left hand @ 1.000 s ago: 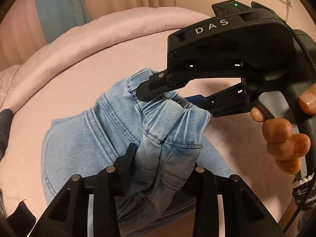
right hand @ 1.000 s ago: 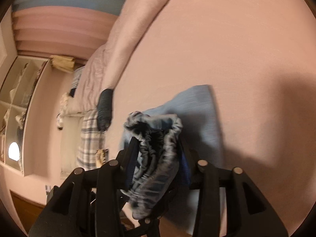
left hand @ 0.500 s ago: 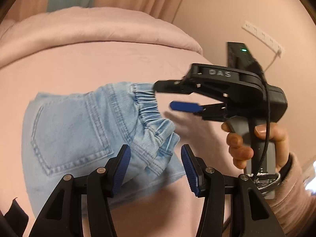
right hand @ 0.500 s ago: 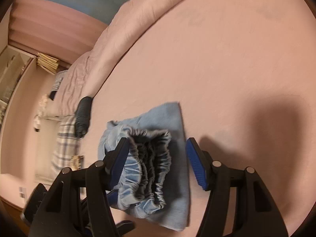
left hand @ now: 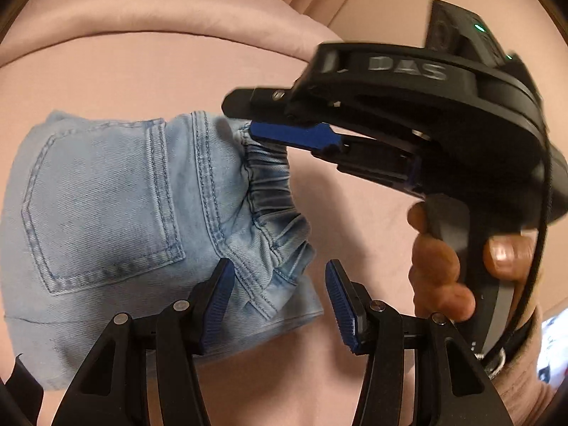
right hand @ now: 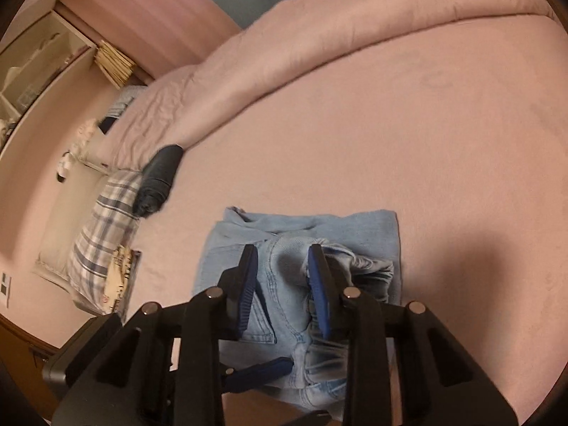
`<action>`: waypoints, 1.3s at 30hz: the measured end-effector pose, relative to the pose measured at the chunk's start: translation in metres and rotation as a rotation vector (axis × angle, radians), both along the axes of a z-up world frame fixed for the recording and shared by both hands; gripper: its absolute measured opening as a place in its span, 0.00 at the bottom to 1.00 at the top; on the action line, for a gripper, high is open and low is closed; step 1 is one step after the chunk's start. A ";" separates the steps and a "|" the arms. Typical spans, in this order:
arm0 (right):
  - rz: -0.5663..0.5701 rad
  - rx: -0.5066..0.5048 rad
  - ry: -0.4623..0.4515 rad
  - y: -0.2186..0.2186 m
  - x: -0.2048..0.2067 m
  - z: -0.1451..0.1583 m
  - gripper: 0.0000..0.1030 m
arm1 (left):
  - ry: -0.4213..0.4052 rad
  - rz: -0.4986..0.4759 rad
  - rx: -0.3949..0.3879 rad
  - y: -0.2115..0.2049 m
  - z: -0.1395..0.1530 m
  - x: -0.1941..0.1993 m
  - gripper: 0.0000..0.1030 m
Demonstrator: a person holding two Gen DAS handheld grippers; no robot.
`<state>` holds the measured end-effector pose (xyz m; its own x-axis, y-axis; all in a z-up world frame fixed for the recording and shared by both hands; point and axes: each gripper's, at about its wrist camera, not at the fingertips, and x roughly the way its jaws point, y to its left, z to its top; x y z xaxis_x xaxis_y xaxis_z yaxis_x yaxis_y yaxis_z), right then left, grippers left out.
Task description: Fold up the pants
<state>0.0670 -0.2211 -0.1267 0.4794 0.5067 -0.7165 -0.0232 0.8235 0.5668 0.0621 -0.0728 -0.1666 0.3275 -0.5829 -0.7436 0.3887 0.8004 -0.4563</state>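
Observation:
Light blue denim pants (left hand: 117,213) lie folded into a compact bundle on the pink bed, back pocket up, elastic waistband at the right. They also show in the right wrist view (right hand: 301,245). My left gripper (left hand: 280,294) is open, its blue pads on either side of the waistband corner. My right gripper (right hand: 282,269) is open just above the bundle; in the left wrist view the right gripper (left hand: 298,135) hovers over the far end of the waistband.
A pink sheet (right hand: 408,124) covers the bed, with a rolled pink duvet (right hand: 319,35) along the far edge. A dark folded garment (right hand: 159,177) and a plaid pillow (right hand: 103,230) lie at the left. Shelves (right hand: 42,64) stand against the wall.
Both grippers let go of the waistband and opened. The pants dropped flat onto the bed as a folded bundle. The right gripper has moved back over the waistband.

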 end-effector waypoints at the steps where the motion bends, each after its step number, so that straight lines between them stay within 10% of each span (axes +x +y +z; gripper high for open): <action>1: -0.010 -0.008 0.014 -0.002 0.002 -0.004 0.21 | -0.005 -0.006 0.013 -0.003 0.000 -0.002 0.51; 6: -0.036 -0.016 0.076 -0.017 0.005 -0.019 0.00 | 0.007 -0.022 0.058 -0.021 -0.009 -0.006 0.51; 13: -0.078 0.083 0.084 -0.036 0.000 -0.024 0.03 | -0.019 -0.030 0.067 -0.018 -0.003 -0.017 0.51; 24: 0.040 -0.030 0.057 -0.005 -0.054 -0.012 0.14 | -0.170 0.039 0.122 0.012 0.018 -0.052 0.51; 31: 0.026 -0.124 0.055 0.001 -0.068 -0.028 0.10 | -0.090 0.222 0.177 0.046 -0.003 -0.021 0.51; 39: 0.011 -0.152 0.037 0.007 -0.070 -0.030 0.11 | -0.029 0.217 0.165 0.043 -0.027 -0.002 0.51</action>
<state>-0.0032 -0.2138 -0.1563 0.4459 0.3964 -0.8025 -0.0140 0.8996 0.4365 0.0601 -0.0294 -0.1939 0.4540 -0.3681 -0.8114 0.2109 0.9292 -0.3035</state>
